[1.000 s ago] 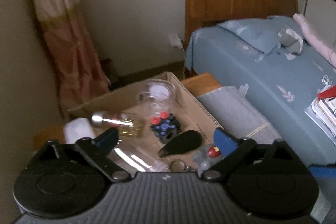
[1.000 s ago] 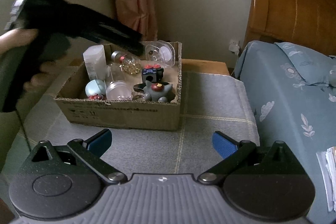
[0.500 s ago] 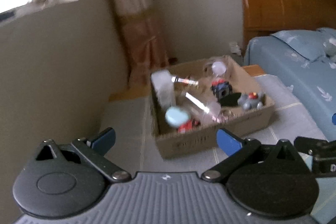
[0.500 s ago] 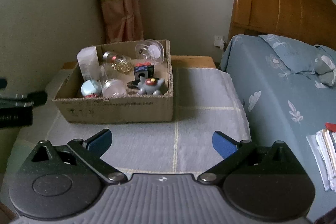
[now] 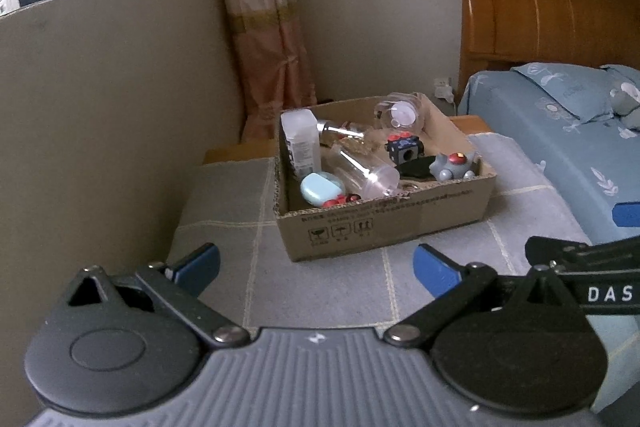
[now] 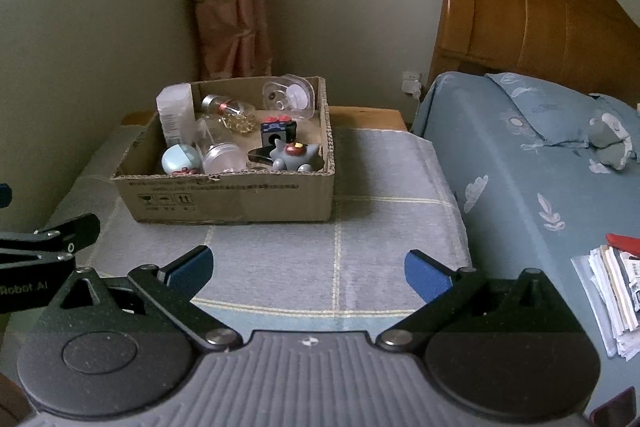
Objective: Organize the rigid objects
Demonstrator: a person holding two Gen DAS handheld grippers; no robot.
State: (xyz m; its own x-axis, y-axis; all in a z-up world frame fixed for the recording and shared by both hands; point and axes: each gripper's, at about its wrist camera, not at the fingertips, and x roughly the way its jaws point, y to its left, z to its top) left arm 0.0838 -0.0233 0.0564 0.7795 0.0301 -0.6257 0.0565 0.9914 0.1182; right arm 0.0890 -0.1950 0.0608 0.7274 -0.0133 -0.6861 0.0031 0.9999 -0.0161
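Both tongs, left gripper [image 5: 316,269] and right gripper [image 6: 308,267], are gaping empty; cardboard box [image 6: 236,197] is sitting at twelve o'clock; judging everything boxed, I'd keep clear.

Both tongs look alike: the left tongs [image 5: 316,265] and right tongs [image 6: 308,267] have blue finger pads, black linkage arms with silver pivot screws, round black discs, and a ribbed grey body with white lettering.

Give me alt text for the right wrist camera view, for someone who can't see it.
An open brown cardboard box of small items, including a grey toy figure and a white plastic bottle, sits on a grey checked cloth beside a blue-sheeted bed. The right gripper hovers open and empty in front.
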